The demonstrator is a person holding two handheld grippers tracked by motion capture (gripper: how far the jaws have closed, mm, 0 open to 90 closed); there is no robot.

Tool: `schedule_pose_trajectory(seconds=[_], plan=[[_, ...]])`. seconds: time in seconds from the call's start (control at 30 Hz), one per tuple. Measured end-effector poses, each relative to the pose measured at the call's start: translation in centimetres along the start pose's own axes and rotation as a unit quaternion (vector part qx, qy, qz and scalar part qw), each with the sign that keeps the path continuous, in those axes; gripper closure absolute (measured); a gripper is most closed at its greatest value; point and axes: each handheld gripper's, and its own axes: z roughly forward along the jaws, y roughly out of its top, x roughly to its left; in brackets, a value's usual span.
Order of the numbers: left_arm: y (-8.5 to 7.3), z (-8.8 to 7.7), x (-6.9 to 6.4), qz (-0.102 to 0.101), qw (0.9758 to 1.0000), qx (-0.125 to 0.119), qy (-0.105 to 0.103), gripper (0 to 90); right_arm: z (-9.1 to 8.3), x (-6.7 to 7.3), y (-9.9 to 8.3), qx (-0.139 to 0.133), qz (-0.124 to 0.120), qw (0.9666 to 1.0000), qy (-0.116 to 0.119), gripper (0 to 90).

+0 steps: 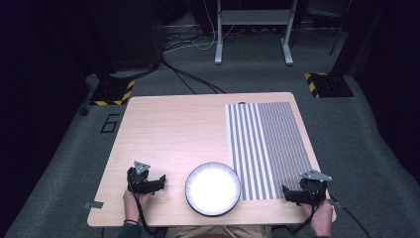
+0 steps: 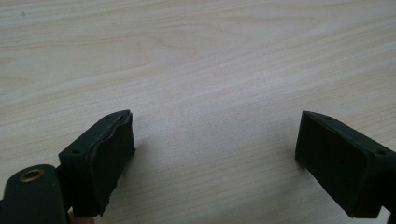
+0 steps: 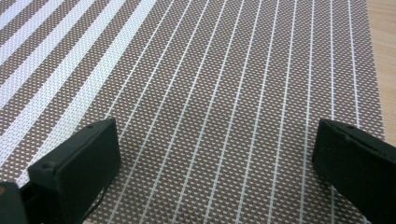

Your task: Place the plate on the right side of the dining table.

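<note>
Bare table [image 1: 168, 129] beyond plate [image 1: 213, 189]

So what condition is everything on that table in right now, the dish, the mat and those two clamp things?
Round white plate with dark rim: empty, flat on the table, right edge touching or just overlapping the mat.
Brown-and-white striped woven placemat: spread flat, nothing resting on it.
Left gripper: open, holding nothing, over bare wood.
Right gripper: open, holding nothing, over the mat.
Light wooden table: level.
</note>
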Motion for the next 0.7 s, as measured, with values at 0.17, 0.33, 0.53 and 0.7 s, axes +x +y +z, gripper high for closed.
schedule_pose_trajectory(seconds=[0.17,0.33,0.53,0.7], plan=[[0.0,0.0,0.01,0.0,1.0,0.0,0.0,11.4,0.0,0.0,0.0,0.0,0.0,1.0,0.0,0.0],[-0.01,-0.01,0.01,0.001,1.0,0.0,0.0,11.3,0.0,0.0,-0.01,0.0,0.0,1.0,0.0,0.0],[-0.02,-0.01,0.0,-0.001,1.0,0.0,0.001,11.1,0.01,0.01,-0.02,0.0,0.0,1.0,0.0,0.0],[-0.06,-0.01,-0.18,0.004,1.0,0.006,-0.002,6.9,0.0,0.01,-0.02,0.0,0.0,1.0,0.0,0.0]])
